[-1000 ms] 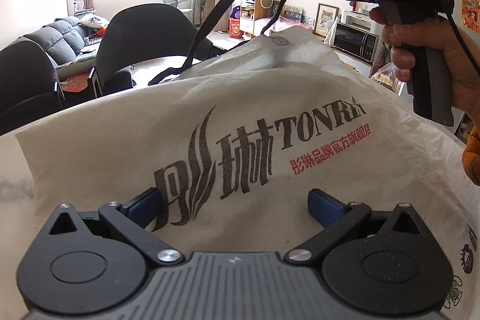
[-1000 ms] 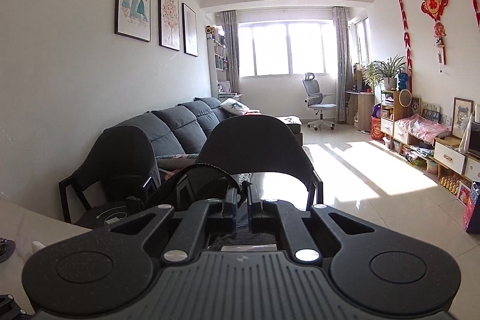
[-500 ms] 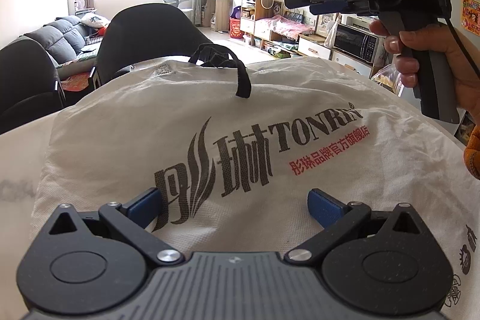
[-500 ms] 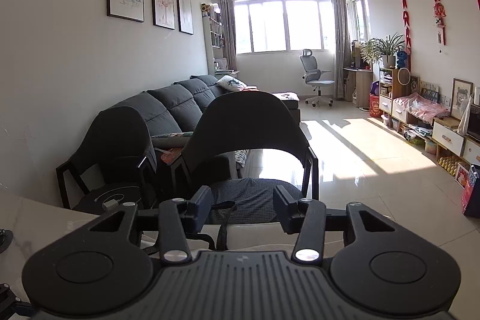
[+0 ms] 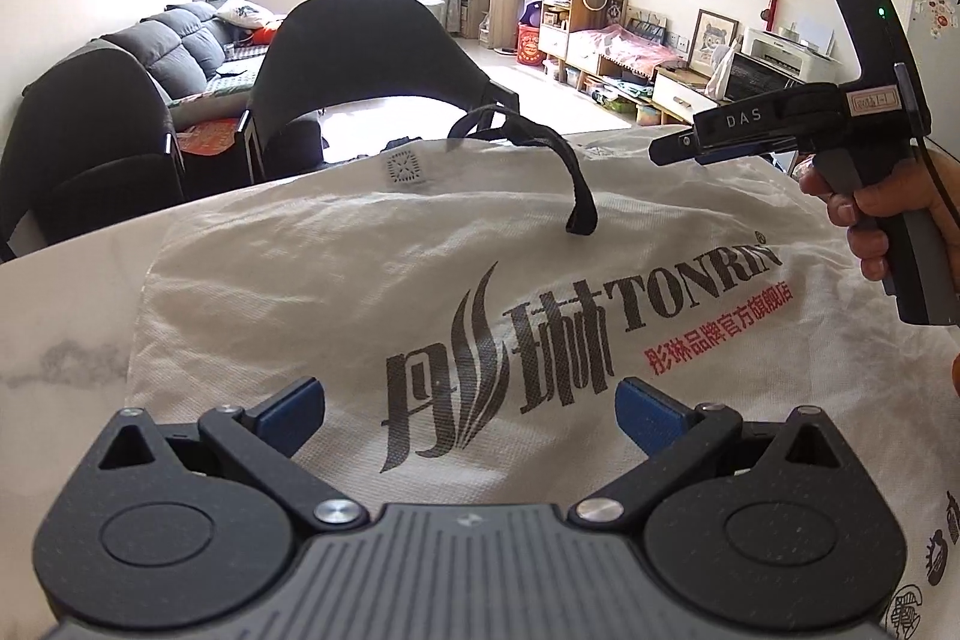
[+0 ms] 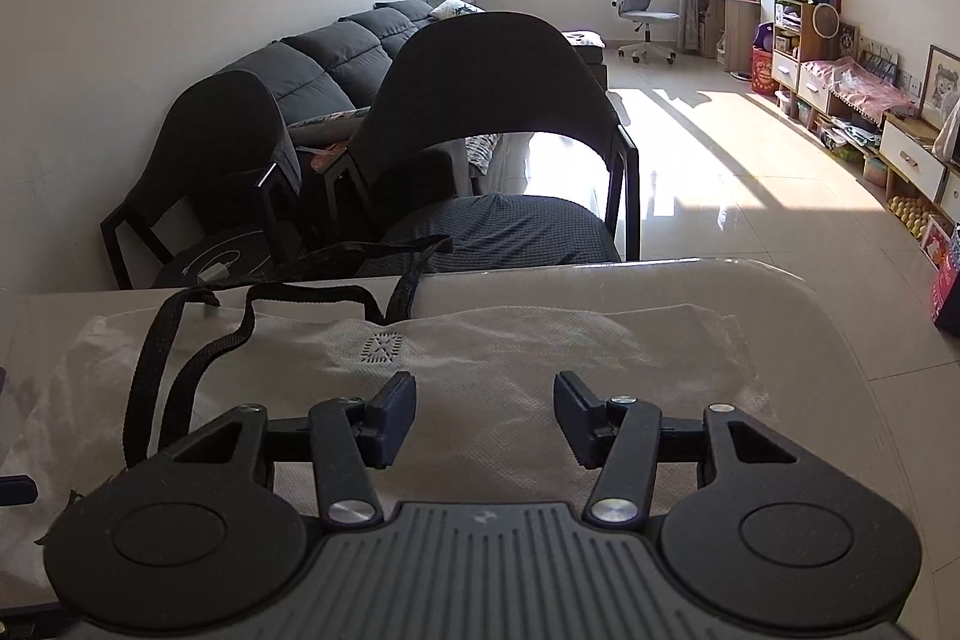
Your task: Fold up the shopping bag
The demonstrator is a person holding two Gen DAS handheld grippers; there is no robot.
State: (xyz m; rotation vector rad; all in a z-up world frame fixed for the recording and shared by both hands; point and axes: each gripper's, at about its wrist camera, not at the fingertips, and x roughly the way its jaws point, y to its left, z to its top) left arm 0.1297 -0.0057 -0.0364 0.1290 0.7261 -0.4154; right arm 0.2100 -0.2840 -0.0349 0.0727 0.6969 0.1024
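A white non-woven shopping bag (image 5: 420,256) with a dark printed logo lies flat on the pale table, its black strap handles (image 5: 570,178) flopped over the far edge. My left gripper (image 5: 471,412) hovers open just above the logo, nothing between its blue pads. In the right wrist view the bag's top edge (image 6: 540,340) and loose handles (image 6: 198,340) lie under my right gripper (image 6: 485,415), which is open and empty. The right gripper (image 5: 672,151), held by a hand, also shows at the upper right of the left wrist view, above the bag's far right corner.
Two black chairs (image 6: 492,100) stand against the table's far edge (image 6: 600,274), with a grey sofa (image 6: 336,52) behind them. Low cabinets (image 6: 900,148) and shelves line the right wall across a sunlit tiled floor.
The right gripper let go of the black handles and opened; the lifted bag top dropped flat onto the table. The right gripper then sank and tilted down toward the bag. The left gripper stayed put.
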